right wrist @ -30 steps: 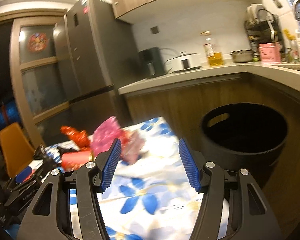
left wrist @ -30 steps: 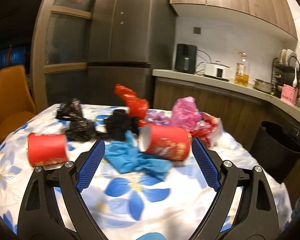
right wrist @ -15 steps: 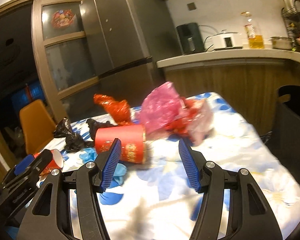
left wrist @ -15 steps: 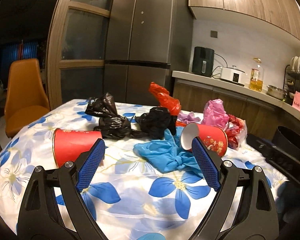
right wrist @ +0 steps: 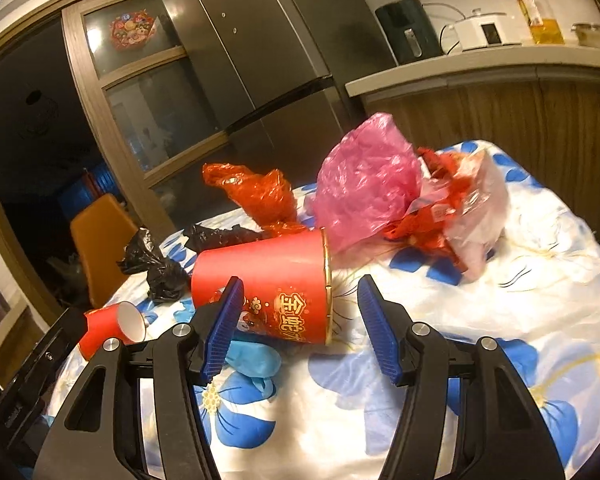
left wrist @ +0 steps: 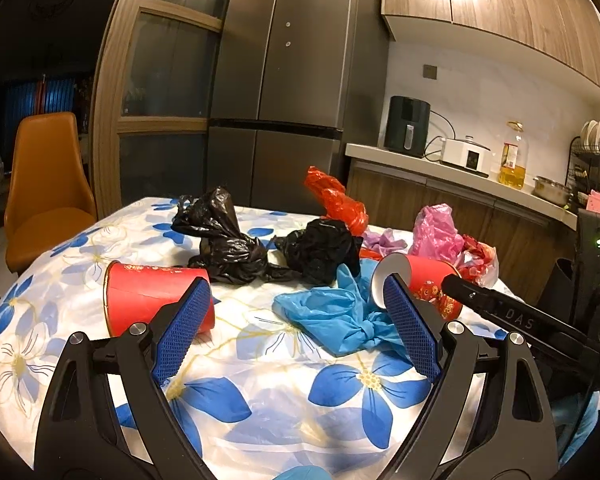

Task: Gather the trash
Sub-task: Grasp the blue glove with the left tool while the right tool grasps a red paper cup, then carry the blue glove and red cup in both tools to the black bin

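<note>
Trash lies on a flowered tablecloth (left wrist: pixel 260 392). A red paper cup (left wrist: pixel 152 298) lies on its side at the left; it also shows in the right wrist view (right wrist: pixel 104 326). A second red cup (right wrist: pixel 268 286) with gold characters lies just beyond my open, empty right gripper (right wrist: pixel 300 320); the left wrist view shows it too (left wrist: pixel 424 280). A blue bag (left wrist: pixel 340 316) lies between the jaws of my open, empty left gripper (left wrist: pixel 296 320). Black bags (left wrist: pixel 228 240), a red bag (left wrist: pixel 336 200) and a pink bag (right wrist: pixel 364 180) lie behind.
A crumpled red-and-clear wrapper (right wrist: pixel 460 204) lies at the table's right side. An orange chair (left wrist: pixel 44 192) stands left of the table. A fridge (left wrist: pixel 284 92) and a kitchen counter (left wrist: pixel 460 176) stand behind. The right gripper's black body (left wrist: pixel 512 320) shows in the left wrist view.
My right gripper has swung from the black bin toward the table and closed in on the red cup with gold characters. My left gripper has pulled back a little, widening its view.
</note>
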{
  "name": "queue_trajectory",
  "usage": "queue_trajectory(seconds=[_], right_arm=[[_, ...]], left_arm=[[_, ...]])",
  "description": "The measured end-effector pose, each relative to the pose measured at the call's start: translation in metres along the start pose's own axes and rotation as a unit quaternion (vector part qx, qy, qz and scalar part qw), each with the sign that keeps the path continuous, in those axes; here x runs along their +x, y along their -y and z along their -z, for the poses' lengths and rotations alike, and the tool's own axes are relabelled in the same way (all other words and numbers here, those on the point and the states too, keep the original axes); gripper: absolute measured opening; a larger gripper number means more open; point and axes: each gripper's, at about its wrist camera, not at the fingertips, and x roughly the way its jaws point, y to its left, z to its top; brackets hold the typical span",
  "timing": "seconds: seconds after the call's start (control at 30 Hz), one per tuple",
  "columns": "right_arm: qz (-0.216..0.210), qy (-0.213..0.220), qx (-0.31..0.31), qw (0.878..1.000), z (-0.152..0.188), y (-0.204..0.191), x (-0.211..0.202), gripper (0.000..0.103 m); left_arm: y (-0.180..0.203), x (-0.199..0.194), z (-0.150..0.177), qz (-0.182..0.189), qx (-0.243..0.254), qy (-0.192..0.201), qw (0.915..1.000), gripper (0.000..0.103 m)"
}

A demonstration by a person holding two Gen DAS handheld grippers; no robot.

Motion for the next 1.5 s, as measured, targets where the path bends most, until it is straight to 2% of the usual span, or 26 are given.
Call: queue_trajectory(seconds=[0.07, 0.17, 0.33, 0.53, 0.77, 0.93, 1.0, 1.07, 1.13, 1.27, 1.37, 1.43, 1.5], right_arm=[[-0.005, -0.004, 0.000, 1.000, 0.000, 0.001, 0.001, 0.057], [-0.015, -0.003, -0.005, 1.000, 0.001, -0.002, 0.000, 0.045], [-0.040, -0.009, -0.023, 0.999, 0.002, -0.010, -0.003, 0.021], [-0.057, -0.005, -0.050, 0.997, 0.002, -0.027, -0.011, 0.007], [-0.023, 0.049, -0.086, 0.995, -0.007, -0.044, -0.045, 0.004], [0.004, 0.082, -0.082, 0.993, -0.012, -0.038, -0.072, 0.004], [0.011, 0.092, -0.080, 0.993, -0.013, -0.034, -0.081, 0.004], [0.016, 0.100, -0.079, 0.992, -0.014, -0.031, -0.090, 0.004], [0.019, 0.105, -0.078, 0.991, -0.015, -0.029, -0.097, 0.004], [0.025, 0.113, -0.074, 0.991, -0.016, -0.024, -0.110, 0.004], [0.029, 0.117, -0.071, 0.990, -0.015, -0.023, -0.116, 0.003], [0.032, 0.118, -0.069, 0.990, -0.014, -0.021, -0.119, 0.003], [0.035, 0.119, -0.069, 0.990, -0.013, -0.021, -0.122, 0.003]], left_arm=[[-0.001, 0.001, 0.000, 0.000, -0.001, 0.000, 1.0000, 0.087], [-0.002, 0.003, 0.000, 0.002, -0.003, -0.003, 1.0000, 0.087], [-0.003, 0.004, 0.001, 0.004, -0.006, -0.004, 1.0000, 0.087], [0.000, 0.004, 0.001, 0.005, -0.001, -0.005, 1.0000, 0.087], [0.010, 0.010, 0.002, 0.008, 0.019, -0.010, 0.9997, 0.087], [0.026, 0.023, 0.002, 0.013, 0.034, -0.019, 0.9992, 0.087], [0.035, 0.036, 0.003, 0.008, 0.045, -0.036, 0.9983, 0.087], [0.040, 0.048, 0.005, 0.008, 0.050, -0.054, 0.9972, 0.083], [0.043, 0.059, 0.008, 0.011, 0.053, -0.077, 0.9956, 0.072], [0.041, 0.080, 0.015, 0.012, 0.048, -0.121, 0.9914, 0.060], [0.039, 0.093, 0.020, 0.011, 0.045, -0.150, 0.9877, 0.047], [0.039, 0.098, 0.023, 0.012, 0.047, -0.162, 0.9857, 0.033], [0.040, 0.100, 0.024, 0.014, 0.052, -0.168, 0.9844, 0.022]])
